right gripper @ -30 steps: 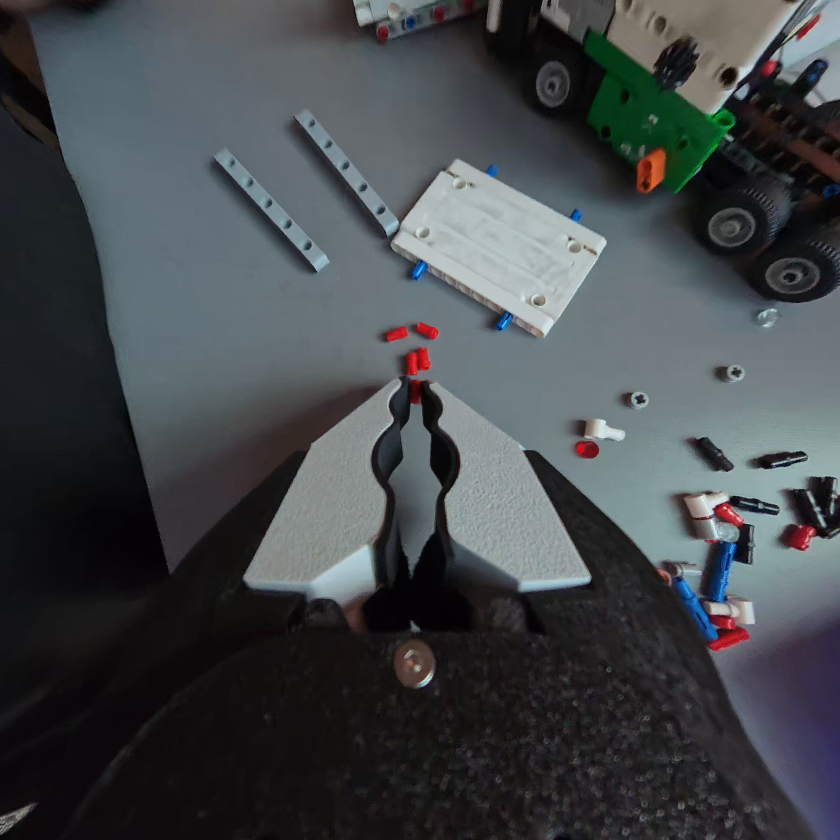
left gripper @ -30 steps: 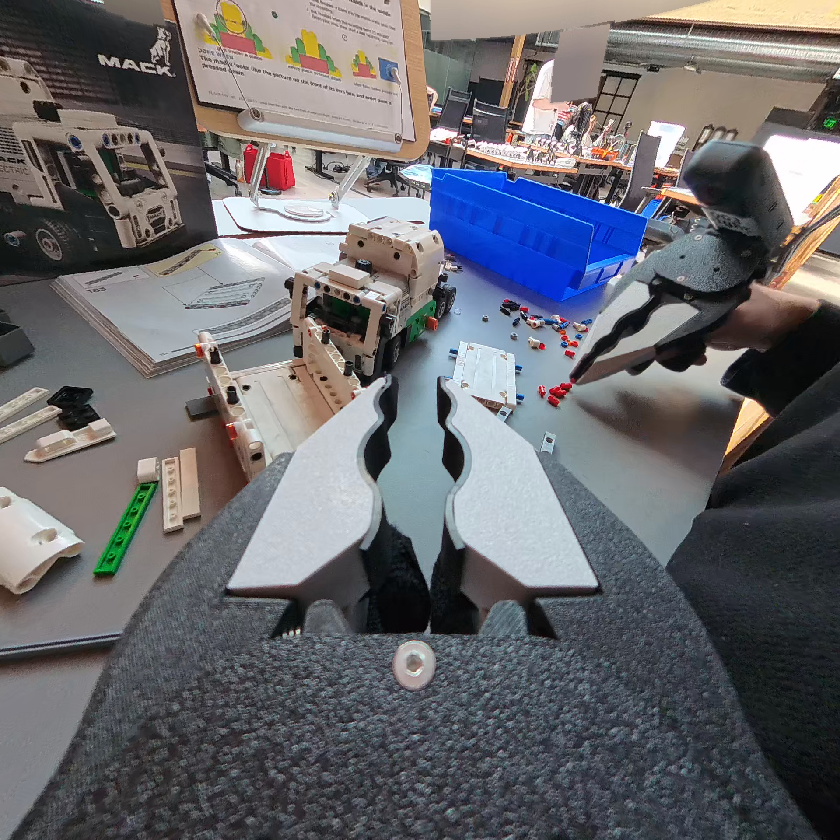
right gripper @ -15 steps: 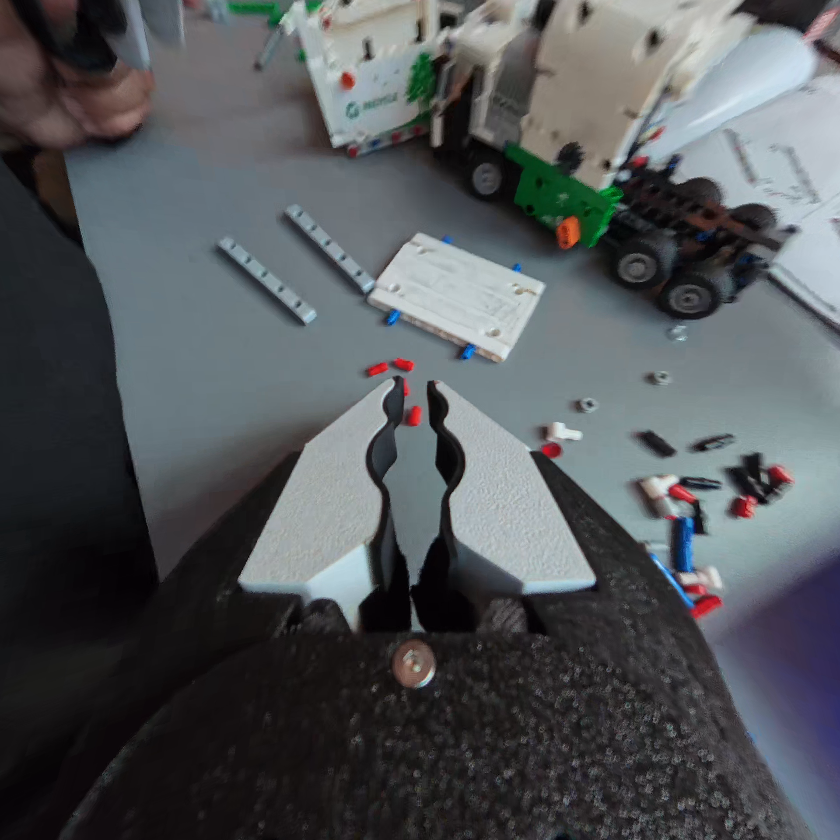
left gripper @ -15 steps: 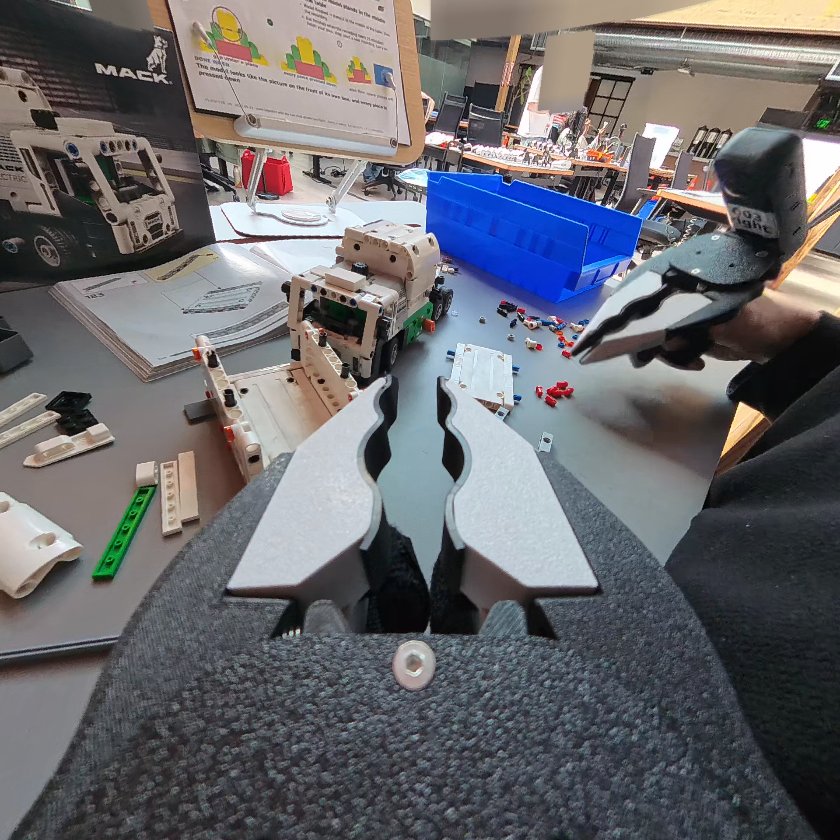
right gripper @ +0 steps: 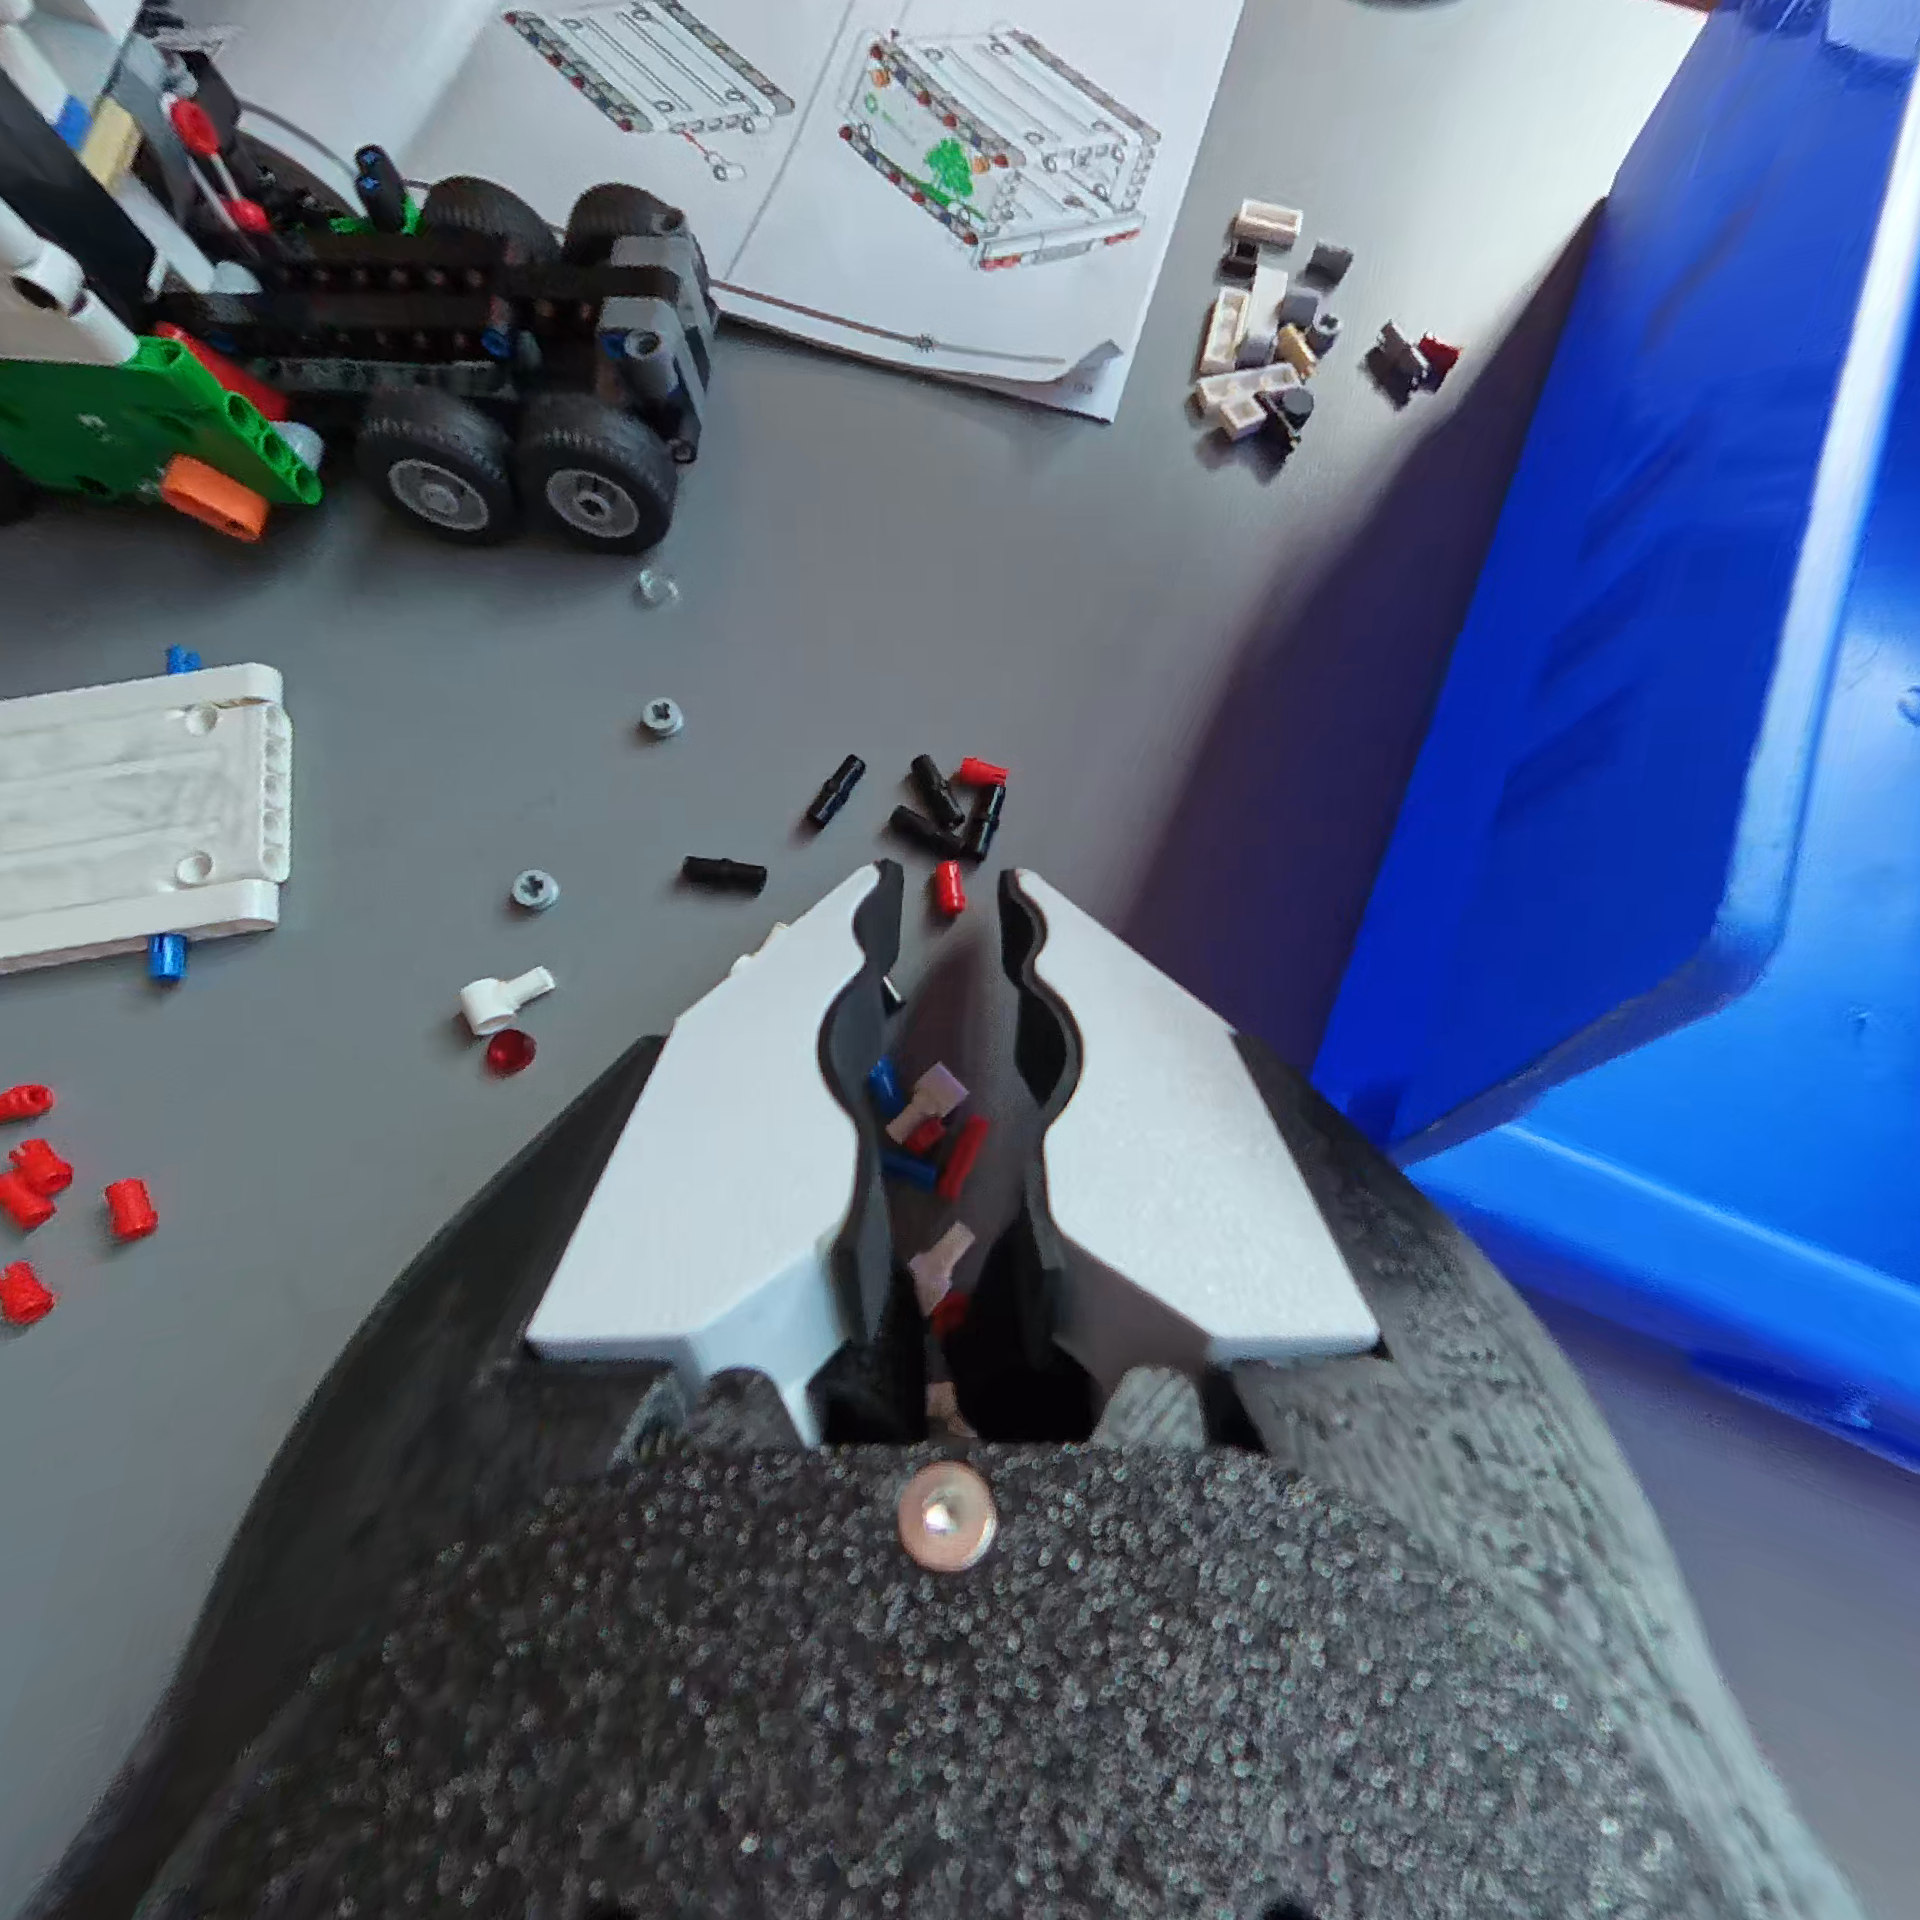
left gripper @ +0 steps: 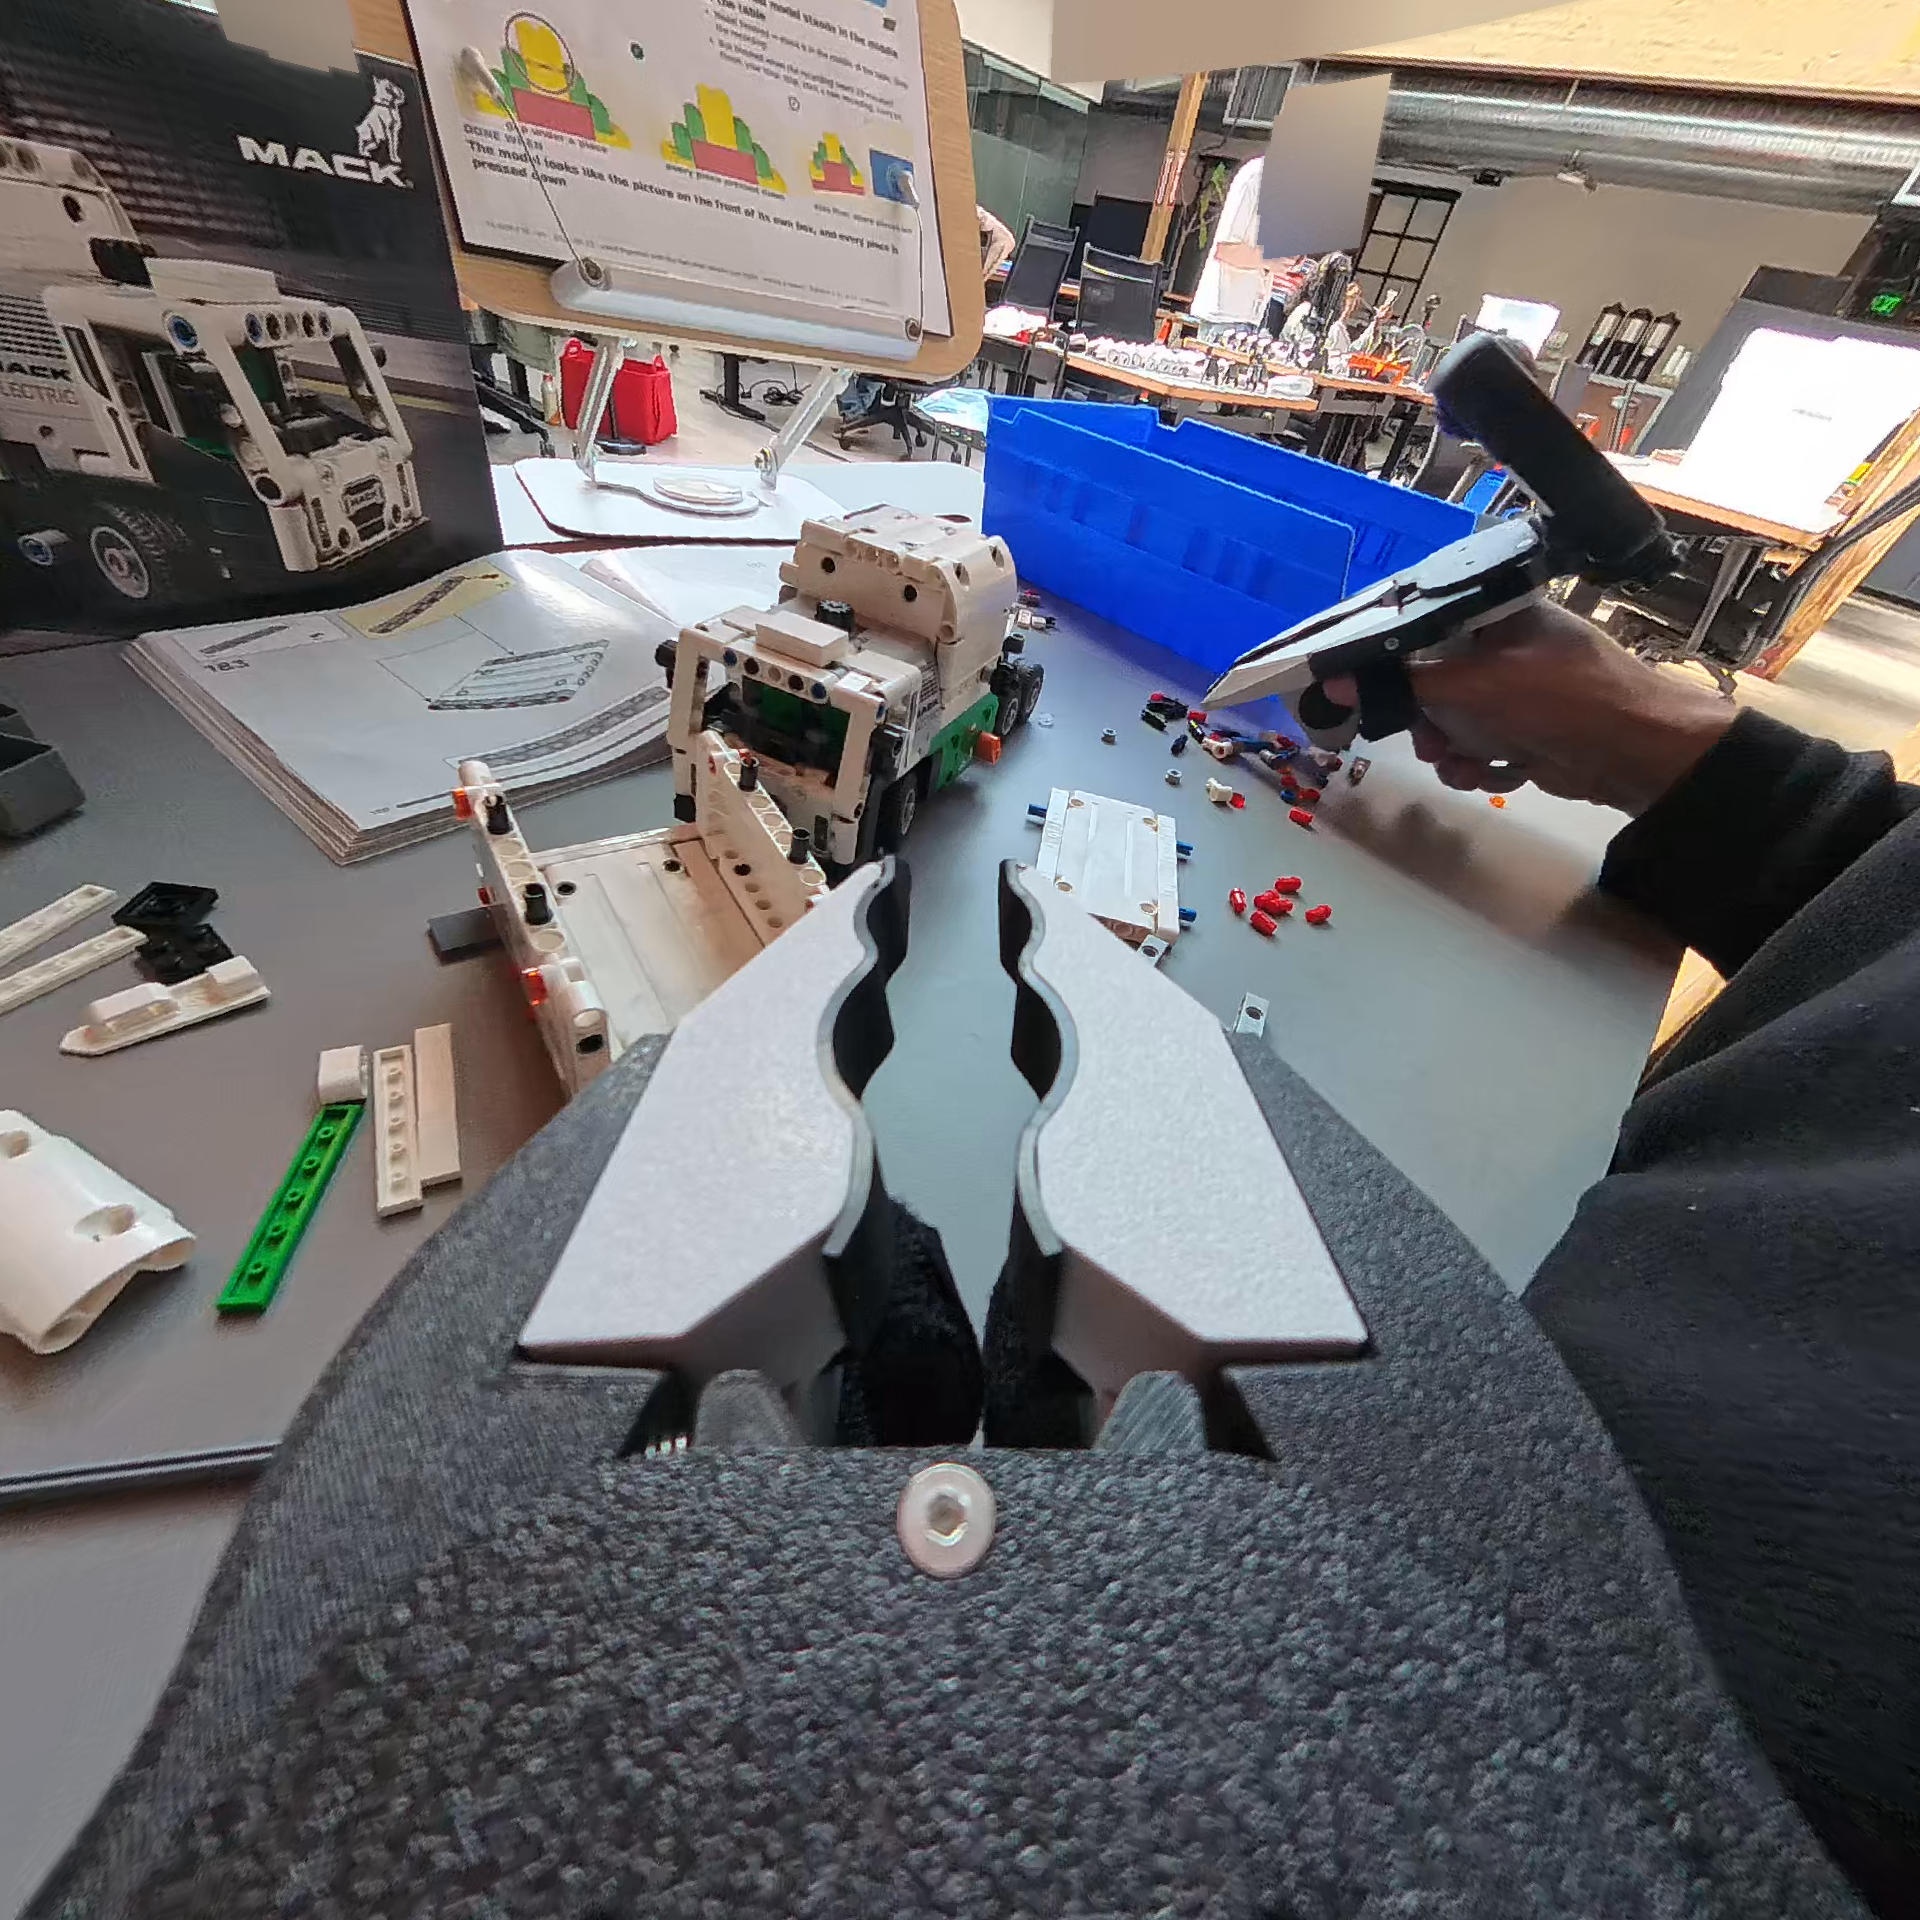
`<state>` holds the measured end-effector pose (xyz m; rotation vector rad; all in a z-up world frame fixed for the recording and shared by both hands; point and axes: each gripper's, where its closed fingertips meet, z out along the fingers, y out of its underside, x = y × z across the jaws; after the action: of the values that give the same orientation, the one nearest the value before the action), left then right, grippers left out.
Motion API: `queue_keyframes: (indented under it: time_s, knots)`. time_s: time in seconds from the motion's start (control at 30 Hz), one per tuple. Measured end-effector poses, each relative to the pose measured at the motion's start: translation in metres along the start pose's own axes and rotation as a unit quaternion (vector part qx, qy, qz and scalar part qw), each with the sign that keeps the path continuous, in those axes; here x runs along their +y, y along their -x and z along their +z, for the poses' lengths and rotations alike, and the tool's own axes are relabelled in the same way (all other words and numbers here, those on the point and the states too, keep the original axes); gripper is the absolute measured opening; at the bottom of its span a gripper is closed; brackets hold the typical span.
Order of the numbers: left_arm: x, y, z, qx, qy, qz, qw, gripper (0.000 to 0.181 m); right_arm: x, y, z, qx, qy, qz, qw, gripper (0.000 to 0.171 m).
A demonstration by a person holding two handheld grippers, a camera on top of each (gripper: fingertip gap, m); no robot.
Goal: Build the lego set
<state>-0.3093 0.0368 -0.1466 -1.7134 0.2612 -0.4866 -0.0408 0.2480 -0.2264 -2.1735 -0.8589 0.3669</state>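
The partly built white and green truck [left gripper: 852,675] stands mid-table; its rear wheels show in the right wrist view [right gripper: 520,478]. A white box section [left gripper: 613,914] lies in front of it. My left gripper [left gripper: 951,883] is open and empty, hovering near that section. A white flat panel with blue pins [left gripper: 1112,862] lies to the right, also seen in the right wrist view [right gripper: 135,810]. My right gripper [right gripper: 951,878] is open and empty, low over a scatter of black pins [right gripper: 940,805], with a red pin [right gripper: 948,891] on the table at its tips. It shows in the left wrist view [left gripper: 1236,686].
A blue bin [right gripper: 1662,727] stands close on the right gripper's right. Red pins [left gripper: 1273,904] lie near the panel. The instruction booklet [left gripper: 416,686], the set's box [left gripper: 208,312] and a clipboard stand [left gripper: 707,156] are at the back. A green plate [left gripper: 296,1205] and white pieces [left gripper: 416,1112] lie left. The tips of one gripper are about 35 centimeters away from the tips of the other.
My right gripper has moved away from the red pins by the white panel to the mixed pins beside the blue bin, and its jaws have opened wider. The left gripper has stayed put.
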Motion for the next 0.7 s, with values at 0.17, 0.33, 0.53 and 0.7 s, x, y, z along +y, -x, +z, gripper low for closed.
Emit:
queue_keyframes:
  time_s: [0.17, 0.33, 0.53, 0.7]
  knots:
    - [0.000, 0.001, 0.000, 0.000, 0.001, -0.006, 1.000, 0.014, 0.005, -0.004, 0.008, 0.013, 0.013, -0.003, 1.000, 0.005]
    - [0.000, 0.002, 0.000, 0.003, 0.002, -0.011, 1.000, 0.014, -0.012, 0.009, -0.006, -0.010, -0.027, -0.030, 0.999, 0.004]
    - [0.001, 0.001, 0.000, 0.006, 0.002, -0.011, 1.000, 0.014, 0.018, 0.164, -0.066, -0.351, -0.010, -0.210, 0.912, 0.004]
    - [0.000, 0.000, 0.000, 0.005, -0.001, -0.005, 1.000, 0.014, 0.050, 0.165, -0.055, -0.289, 0.049, -0.269, 0.917, 0.004]
